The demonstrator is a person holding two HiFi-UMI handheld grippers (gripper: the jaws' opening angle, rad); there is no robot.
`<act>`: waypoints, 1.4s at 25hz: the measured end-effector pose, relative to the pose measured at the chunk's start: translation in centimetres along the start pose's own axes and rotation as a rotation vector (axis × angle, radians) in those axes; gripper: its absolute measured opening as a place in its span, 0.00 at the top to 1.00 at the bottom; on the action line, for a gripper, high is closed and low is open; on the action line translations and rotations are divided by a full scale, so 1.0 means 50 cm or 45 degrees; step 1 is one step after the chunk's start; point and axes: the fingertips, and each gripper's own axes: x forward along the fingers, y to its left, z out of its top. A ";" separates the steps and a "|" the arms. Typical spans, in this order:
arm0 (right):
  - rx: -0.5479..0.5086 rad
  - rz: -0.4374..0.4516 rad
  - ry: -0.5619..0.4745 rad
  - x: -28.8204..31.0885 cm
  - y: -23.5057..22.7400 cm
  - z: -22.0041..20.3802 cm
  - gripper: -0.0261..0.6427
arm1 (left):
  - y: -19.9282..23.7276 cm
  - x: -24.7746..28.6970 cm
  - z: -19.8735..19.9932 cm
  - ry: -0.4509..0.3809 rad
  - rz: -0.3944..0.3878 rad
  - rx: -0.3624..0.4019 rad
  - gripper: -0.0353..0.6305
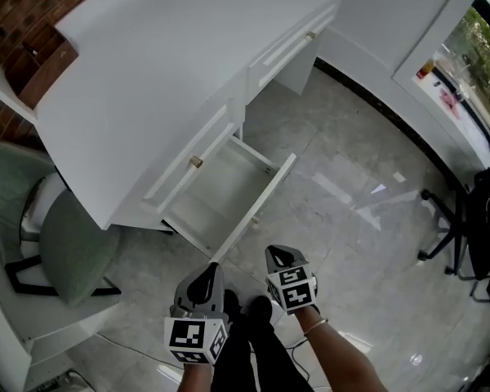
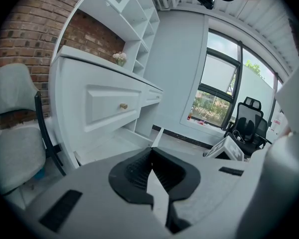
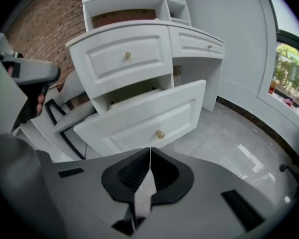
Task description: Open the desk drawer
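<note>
The drawer (image 3: 144, 118) stands pulled well out from the table (image 1: 171, 72), and its front runs left to right just beyond the right gripper (image 3: 149, 156), with the knob (image 3: 160, 134) straight ahead. The jaws of both the right and the left gripper (image 1: 211, 272) are pressed together, holding nothing. The right looks better placed for the knob.

Glossy grey tiled floor (image 1: 359, 178) runs from the centre of the head view out to 4 o'clock. The white bench (image 1: 171, 64) stands on it up at 11 o'clock, its lower drawer (image 1: 265, 196) hanging out over the tiles near centre. A green chair (image 1: 73, 247) is at 9 o'clock, just beside the bench, and a black office chair (image 1: 465, 235) is at 3 o'clock. Small pale flowers (image 2: 120, 58) sit on the bench top.
</note>
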 end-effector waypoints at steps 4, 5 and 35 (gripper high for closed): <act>0.047 0.029 -0.131 -0.078 0.023 0.062 0.95 | -0.014 -0.021 0.020 0.010 0.000 0.018 0.93; 0.067 0.034 -0.168 -0.098 0.026 0.081 0.95 | -0.017 -0.025 0.026 0.011 0.000 0.022 0.93; 0.026 0.111 -0.674 -0.609 0.110 0.344 0.96 | -0.101 -0.274 0.259 -0.147 0.032 0.098 0.93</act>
